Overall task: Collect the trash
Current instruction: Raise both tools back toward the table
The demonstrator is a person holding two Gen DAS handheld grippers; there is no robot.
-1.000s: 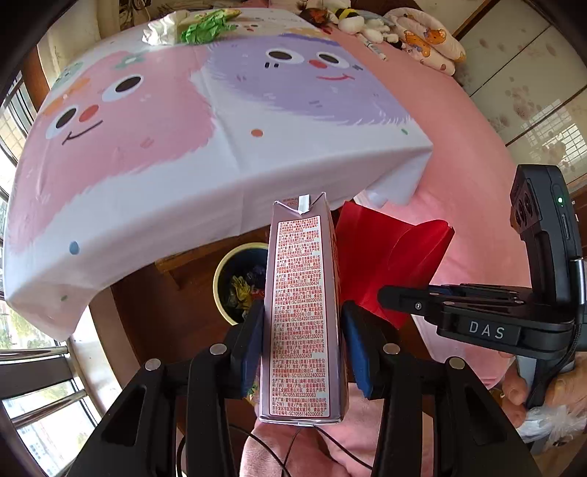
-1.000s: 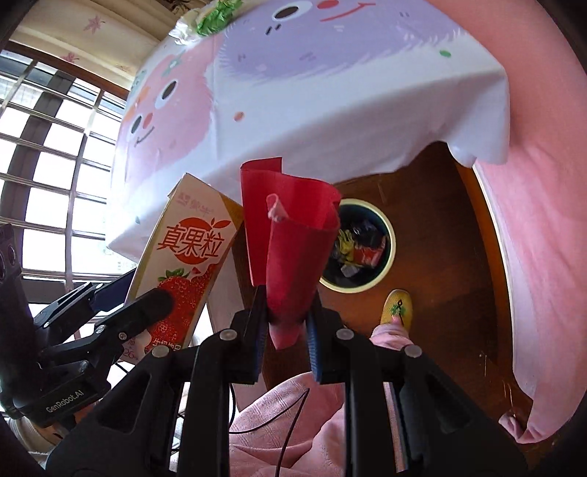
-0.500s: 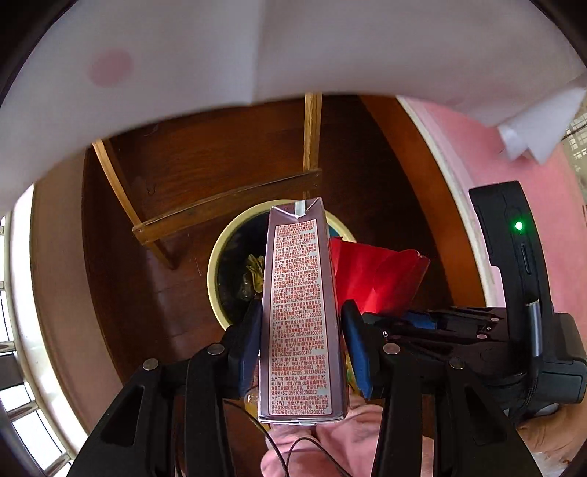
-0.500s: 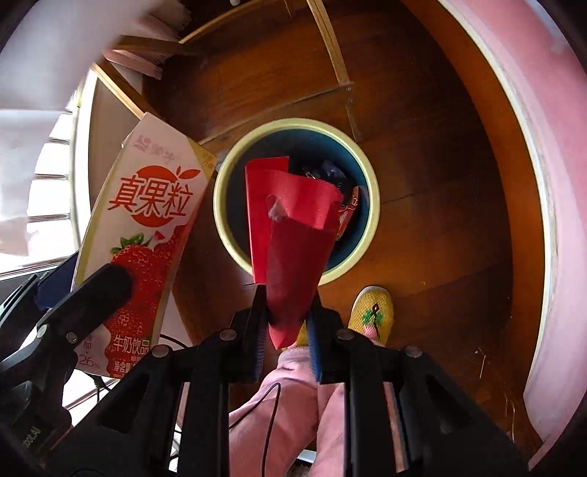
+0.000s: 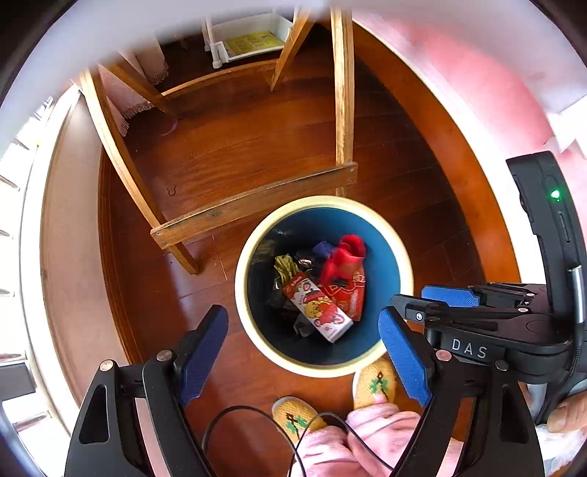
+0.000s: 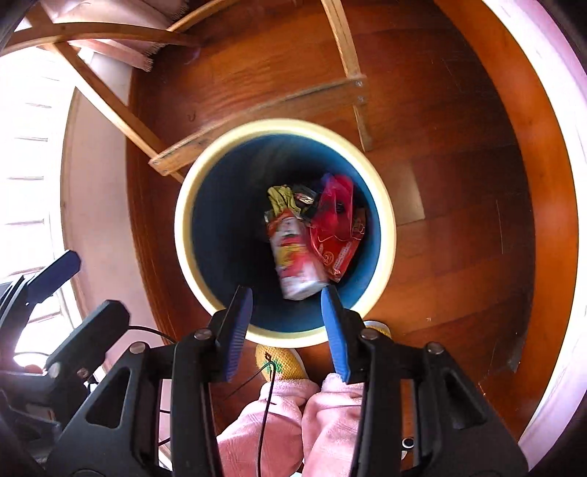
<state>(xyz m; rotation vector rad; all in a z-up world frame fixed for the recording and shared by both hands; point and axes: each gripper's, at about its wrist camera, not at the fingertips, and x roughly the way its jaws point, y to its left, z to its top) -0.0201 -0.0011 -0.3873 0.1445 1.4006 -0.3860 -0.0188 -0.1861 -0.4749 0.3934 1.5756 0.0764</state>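
A round blue bin with a cream rim point(image 5: 242, 293) point(image 6: 183, 235) stands on the wooden floor. Inside it lie a strawberry milk carton point(image 5: 317, 310) point(image 6: 295, 257), red paper point(image 5: 343, 271) point(image 6: 335, 212) and other wrappers. My left gripper point(image 5: 302, 330) is open and empty above the bin's near edge. My right gripper point(image 6: 288, 304) is open and empty over the bin; it also shows at the right of the left wrist view point(image 5: 433, 304).
Wooden table legs and a crossbar point(image 5: 256, 205) stand just behind the bin. A white tablecloth edge point(image 5: 183, 22) hangs above. The person's yellow slippers point(image 5: 372, 381) and pink trousers point(image 6: 293, 422) are right in front of the bin. A pink bed cover point(image 5: 495, 91) is at the right.
Both grippers have opened. The carton left my left gripper and the red paper left my right gripper; both now lie in the bin. Both views tilted further down onto the bin.
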